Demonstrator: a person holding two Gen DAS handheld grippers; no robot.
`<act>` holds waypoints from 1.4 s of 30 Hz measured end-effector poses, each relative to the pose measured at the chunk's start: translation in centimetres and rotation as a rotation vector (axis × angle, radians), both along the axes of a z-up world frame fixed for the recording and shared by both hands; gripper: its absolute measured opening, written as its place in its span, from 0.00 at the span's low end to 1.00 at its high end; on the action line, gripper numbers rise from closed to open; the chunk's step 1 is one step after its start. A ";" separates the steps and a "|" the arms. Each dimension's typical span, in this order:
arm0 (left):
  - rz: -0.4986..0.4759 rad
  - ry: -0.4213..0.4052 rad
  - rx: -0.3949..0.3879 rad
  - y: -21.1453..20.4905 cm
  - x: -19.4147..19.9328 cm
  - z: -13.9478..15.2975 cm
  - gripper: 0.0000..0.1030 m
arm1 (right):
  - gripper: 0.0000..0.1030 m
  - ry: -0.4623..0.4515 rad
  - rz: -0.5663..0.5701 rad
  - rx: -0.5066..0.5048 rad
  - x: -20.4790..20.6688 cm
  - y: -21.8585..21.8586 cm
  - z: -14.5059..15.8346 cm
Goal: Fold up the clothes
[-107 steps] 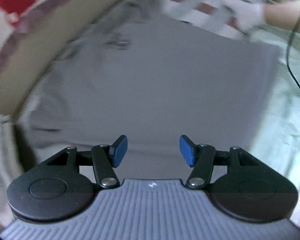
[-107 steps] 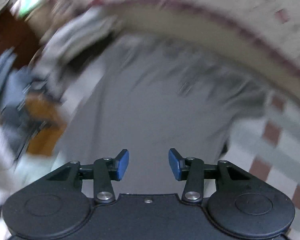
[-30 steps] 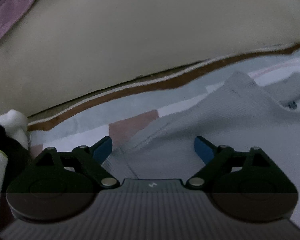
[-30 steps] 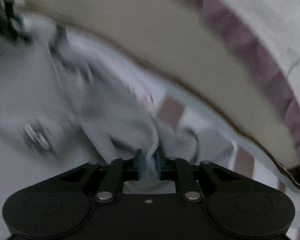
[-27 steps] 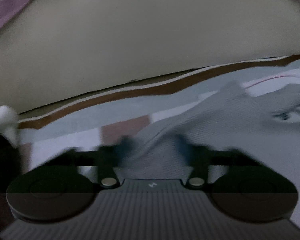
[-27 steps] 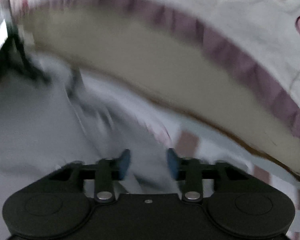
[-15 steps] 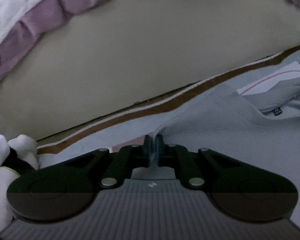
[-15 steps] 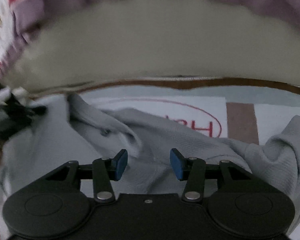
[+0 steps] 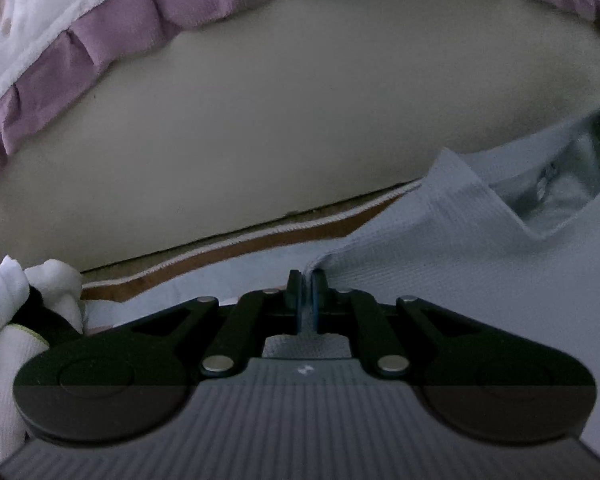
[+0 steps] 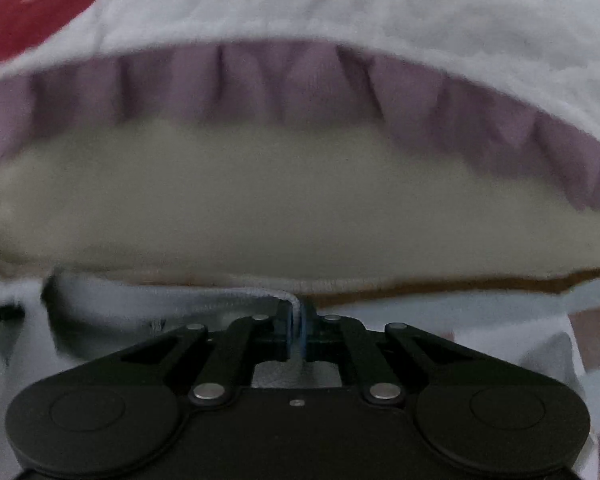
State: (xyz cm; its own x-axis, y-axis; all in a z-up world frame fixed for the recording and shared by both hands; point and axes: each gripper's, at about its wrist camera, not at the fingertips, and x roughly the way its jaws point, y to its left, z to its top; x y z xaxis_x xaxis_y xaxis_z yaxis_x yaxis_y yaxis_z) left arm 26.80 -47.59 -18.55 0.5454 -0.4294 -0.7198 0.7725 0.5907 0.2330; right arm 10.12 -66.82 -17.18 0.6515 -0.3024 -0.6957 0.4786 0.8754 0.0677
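Observation:
A light grey polo shirt [image 9: 440, 256] lies on a pale mat, its collar [image 9: 500, 208] at the right of the left wrist view. My left gripper [image 9: 306, 280] is shut on a fold at the shirt's shoulder edge, cloth pinched between the blue pads. In the right wrist view, my right gripper [image 10: 298, 308] is shut on another edge of the grey shirt [image 10: 180, 304], a hem that curls over the pads. Most of the shirt is hidden below both grippers.
A beige mattress side [image 9: 260, 120] rises just beyond the mat, under a white bedcover with a purple frill [image 9: 80, 52]. The mat has a brown border [image 9: 260, 240] and reddish squares [image 10: 592, 336]. A white-gloved hand [image 9: 8, 300] is at the lower left.
My left gripper shut on the shirt's shoulder edge and stays there. My right gripper let go, opened, swung right with a roll, then shut on another shirt edge near the bed.

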 end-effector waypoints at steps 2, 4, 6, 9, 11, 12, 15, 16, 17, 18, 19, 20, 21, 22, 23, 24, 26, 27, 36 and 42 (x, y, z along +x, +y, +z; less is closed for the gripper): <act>0.032 -0.009 0.008 -0.8 0.6 -0.7 0.09 | 0.04 0.009 0.041 -0.097 1.4 0.5 0.4; 0.049 -0.035 0.036 -1.4 0.7 -1.6 0.13 | 0.04 0.019 0.083 -0.195 2.7 1.0 0.8; 0.063 -0.064 0.069 -2.0 0.8 -2.5 0.13 | 0.05 0.022 0.138 -0.241 3.2 1.3 0.7; 0.056 -0.107 0.126 -2.5 0.9 -3.4 0.13 | 0.47 0.002 0.227 -0.186 2.9 0.5 0.7; 0.064 -0.130 0.149 -2.6 1.1 -3.7 0.15 | 0.59 -0.032 0.249 -0.104 2.3 -0.9 1.1; 0.070 -0.140 0.156 -2.6 1.2 -3.7 0.15 | 0.59 -0.048 0.226 -0.060 1.8 -1.8 1.3; 0.115 -0.153 0.172 -2.5 2.0 -3.3 0.15 | 0.59 -0.007 0.039 -0.055 -0.9 -4.2 1.3; 0.121 -0.136 0.157 -2.2 2.0 -3.0 0.16 | 0.59 0.009 -0.021 -0.056 -2.2 -4.9 1.1; 0.127 -0.119 0.142 -2.0 2.1 -2.8 0.16 | 0.59 0.018 -0.068 -0.052 -3.9 -5.6 0.8; 0.117 -0.098 0.113 -1.6 2.0 -2.4 0.16 | 0.59 0.026 -0.110 -0.048 -5.6 -6.3 0.4; 0.096 -0.074 0.078 -1.1 1.6 -1.9 0.21 | 0.59 0.029 -0.143 -0.038 -7.2 -6.8 0.0; 0.078 -0.049 0.045 -0.7 1.3 -1.4 0.25 | 0.59 0.031 -0.171 -0.020 -9.0 -7.3 -0.3; 0.064 -0.025 0.019 -0.4 0.9 -1.1 0.32 | 0.59 0.036 -0.195 0.001 -10.6 -7.9 -0.7; 0.053 0.001 -0.001 -0.2 0.3 -0.8 0.34 | 0.60 0.046 -0.214 0.026 -12.0 -8.7 -0.9; 0.034 0.028 -0.014 -0.2 -0.3 -0.5 0.34 | 0.60 0.055 -0.232 0.051 -13.4 -9.5 -1.1; 0.010 0.054 -0.025 -0.4 -0.9 -0.2 0.34 | 0.60 0.067 -0.246 0.071 -14.4 -9.9 -1.4; -0.045 0.084 -0.036 -0.8 -2.6 0.7 0.34 | 0.60 0.079 -0.261 0.097 -16.5 -10.0 -1.0; -0.082 0.095 -0.038 -1.1 -3.6 1.2 0.34 | 0.60 0.077 -0.266 0.116 -17.8 -10.3 -0.8; -0.359 0.084 0.154 -6.3 -15.0 5.4 0.34 | 0.61 0.079 -0.213 0.273 -19.9 -10.9 -1.7; -0.418 0.011 0.195 -13.4 -18.4 7.6 0.45 | 0.56 0.017 -0.004 0.153 -19.1 -10.6 -3.2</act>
State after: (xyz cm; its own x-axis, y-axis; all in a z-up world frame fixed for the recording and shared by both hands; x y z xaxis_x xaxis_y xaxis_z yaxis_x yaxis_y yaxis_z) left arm 8.36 -61.03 -10.91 0.3465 -0.4668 -0.8136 0.9380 0.1740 0.2997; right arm -8.94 -77.39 -20.37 0.6382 -0.1942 -0.7450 0.4844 0.8534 0.1924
